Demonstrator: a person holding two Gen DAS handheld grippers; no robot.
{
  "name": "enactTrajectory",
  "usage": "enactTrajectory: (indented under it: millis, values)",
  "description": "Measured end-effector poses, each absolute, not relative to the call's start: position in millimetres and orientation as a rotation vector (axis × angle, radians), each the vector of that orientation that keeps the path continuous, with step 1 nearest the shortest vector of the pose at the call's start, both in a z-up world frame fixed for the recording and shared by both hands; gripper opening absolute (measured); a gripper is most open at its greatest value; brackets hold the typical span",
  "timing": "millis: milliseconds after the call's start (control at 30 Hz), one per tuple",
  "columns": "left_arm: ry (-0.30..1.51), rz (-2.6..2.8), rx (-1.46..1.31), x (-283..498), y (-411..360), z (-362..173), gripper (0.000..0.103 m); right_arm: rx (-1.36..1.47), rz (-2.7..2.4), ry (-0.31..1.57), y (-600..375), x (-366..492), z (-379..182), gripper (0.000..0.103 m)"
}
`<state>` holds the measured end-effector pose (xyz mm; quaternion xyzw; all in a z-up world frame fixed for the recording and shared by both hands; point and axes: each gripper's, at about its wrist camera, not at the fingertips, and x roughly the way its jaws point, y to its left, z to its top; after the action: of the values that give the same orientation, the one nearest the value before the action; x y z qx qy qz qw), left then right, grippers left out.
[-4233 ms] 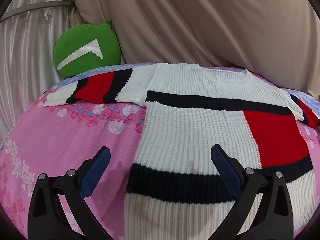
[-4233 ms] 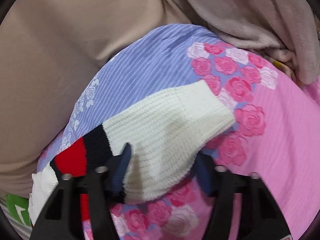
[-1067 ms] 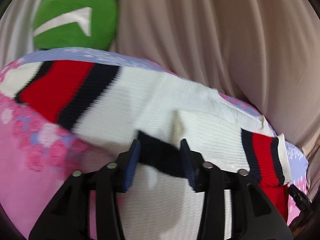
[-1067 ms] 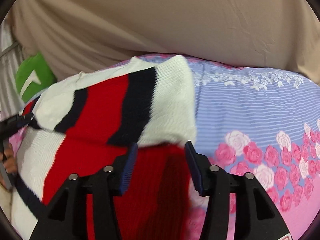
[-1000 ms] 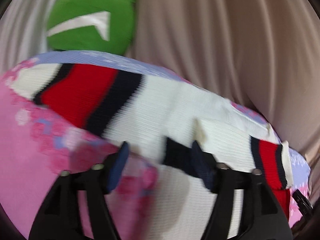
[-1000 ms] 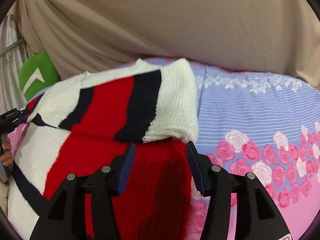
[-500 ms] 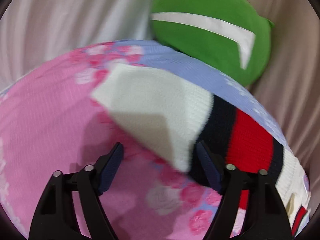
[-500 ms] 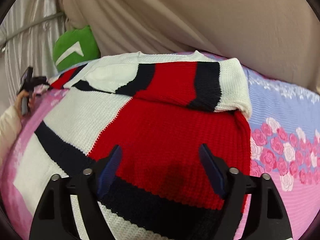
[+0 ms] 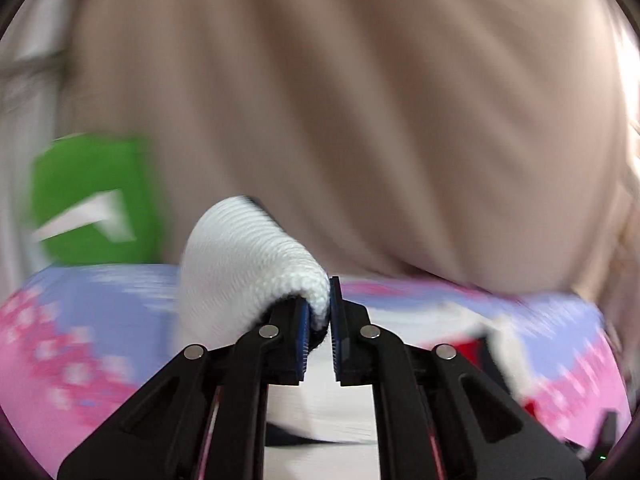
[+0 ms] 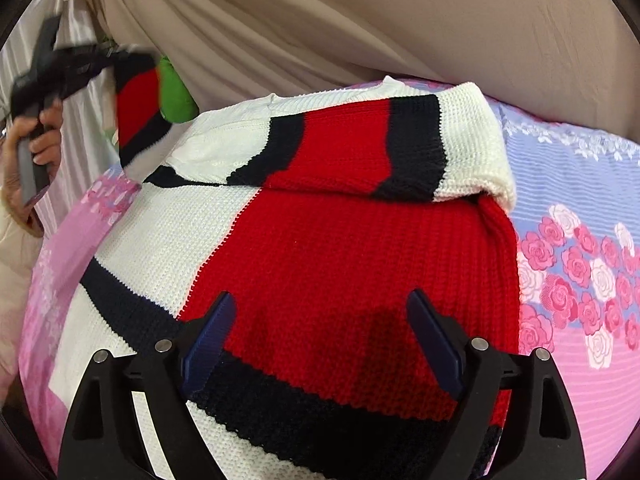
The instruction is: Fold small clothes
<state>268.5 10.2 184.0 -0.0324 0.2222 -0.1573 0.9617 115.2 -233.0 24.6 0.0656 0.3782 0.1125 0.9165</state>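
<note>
In the left wrist view, your left gripper (image 9: pixel 319 320) had its fingers (image 9: pixel 303 332) clamped on the white cuff of the sweater's left sleeve (image 9: pixel 244 264), lifted above the bed (image 9: pixel 80 320); the green cushion (image 9: pixel 88 200) sat blurred at the bed's far left edge. In the right wrist view, your right gripper (image 10: pixel 320 328) hovered with fingers spread wide and empty over the sweater (image 10: pixel 340 260), which lay across the bed (image 10: pixel 580 208) with its right sleeve (image 10: pixel 360 152) folded over the chest.
</note>
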Motion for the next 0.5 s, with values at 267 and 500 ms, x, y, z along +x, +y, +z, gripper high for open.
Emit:
enactTrajectory:
  millis: [267,500]
  values:
    - [0.677,-0.452,0.113,247,-144,70,0.046,0.286,0.258,0.762,-253,114,23,0.086]
    - [0.698,-0.275,-0.098,244,-23,60,0.048,0.356,0.237,0.734,-265,120,33,0.086]
